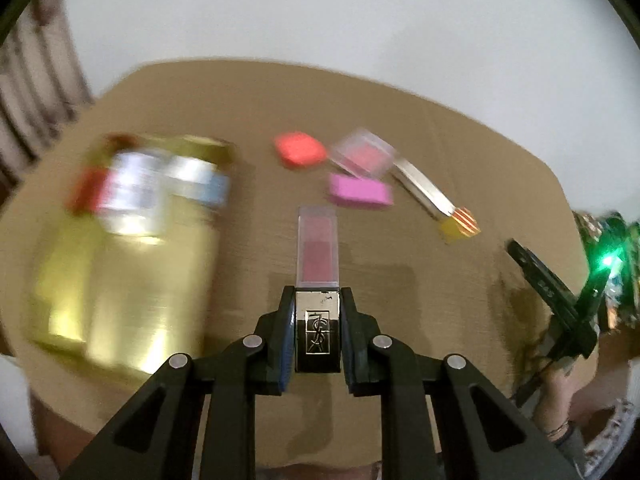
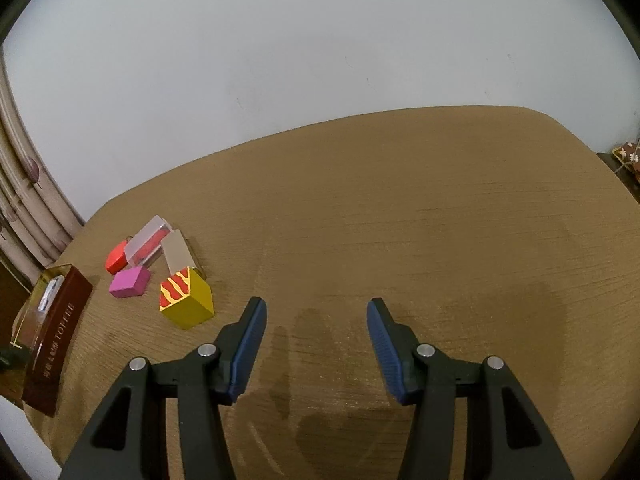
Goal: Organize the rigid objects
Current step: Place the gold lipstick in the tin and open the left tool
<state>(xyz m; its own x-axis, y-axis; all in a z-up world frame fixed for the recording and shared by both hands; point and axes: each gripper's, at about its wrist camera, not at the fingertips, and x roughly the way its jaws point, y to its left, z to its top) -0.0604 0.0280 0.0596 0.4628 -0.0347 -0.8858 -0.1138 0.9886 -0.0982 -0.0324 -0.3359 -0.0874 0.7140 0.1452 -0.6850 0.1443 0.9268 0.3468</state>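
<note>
left jaws clamp lipstick; right jaws apart, empty | tan table; white wall

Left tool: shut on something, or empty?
Shut on the lipstick: the left tool has both pads pressed against its dark base, clear cap pointing forward above the table.

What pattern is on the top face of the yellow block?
Red with wavy yellow stripes on the yellow block; the sides are plain yellow. Clearest in the right wrist view.
</note>
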